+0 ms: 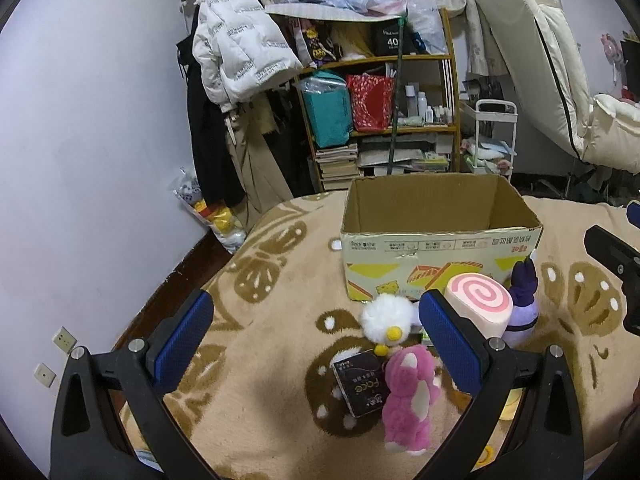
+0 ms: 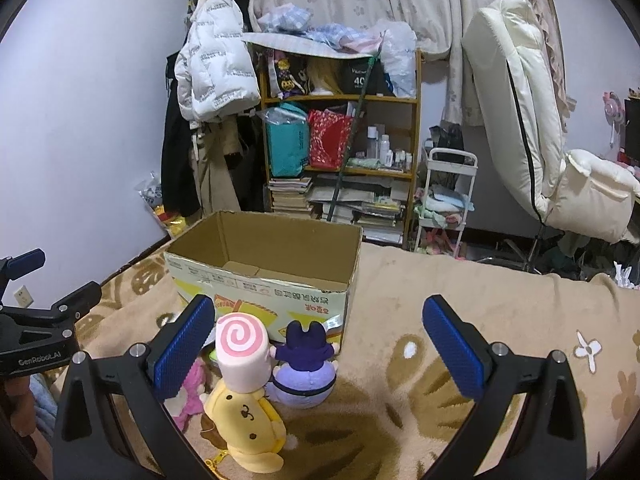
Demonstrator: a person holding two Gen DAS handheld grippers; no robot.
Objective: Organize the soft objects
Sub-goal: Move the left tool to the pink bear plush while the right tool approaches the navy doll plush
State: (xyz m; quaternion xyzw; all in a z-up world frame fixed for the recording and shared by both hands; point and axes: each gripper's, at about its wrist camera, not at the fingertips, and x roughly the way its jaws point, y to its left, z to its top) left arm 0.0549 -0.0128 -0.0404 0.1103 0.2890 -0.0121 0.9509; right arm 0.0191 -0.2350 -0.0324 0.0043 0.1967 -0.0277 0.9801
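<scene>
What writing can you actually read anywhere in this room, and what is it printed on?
"GenRobot.AI": on the black body of the left gripper.
"40": on the black bag on the shelf's top level.
"Face": upside down on the small black box beside the pink plush.
Cardboard box: upside-down printed strip, too small to read.
White puffer jacket: repeated lettering, too blurred to read.

Blue pads (image 1: 182,336) on black gripper frames. A tan blanket (image 1: 280,264) carries brown floral shapes with white dots. The cardboard box (image 1: 440,256) is brown inside, yellow and white printed outside. A pink plush (image 1: 408,396), a white fluffy toy (image 1: 386,318) with a yellow beak, a pink-swirl roll (image 2: 240,350), a purple plush (image 2: 302,372), a yellow dog plush (image 2: 244,428).
</scene>
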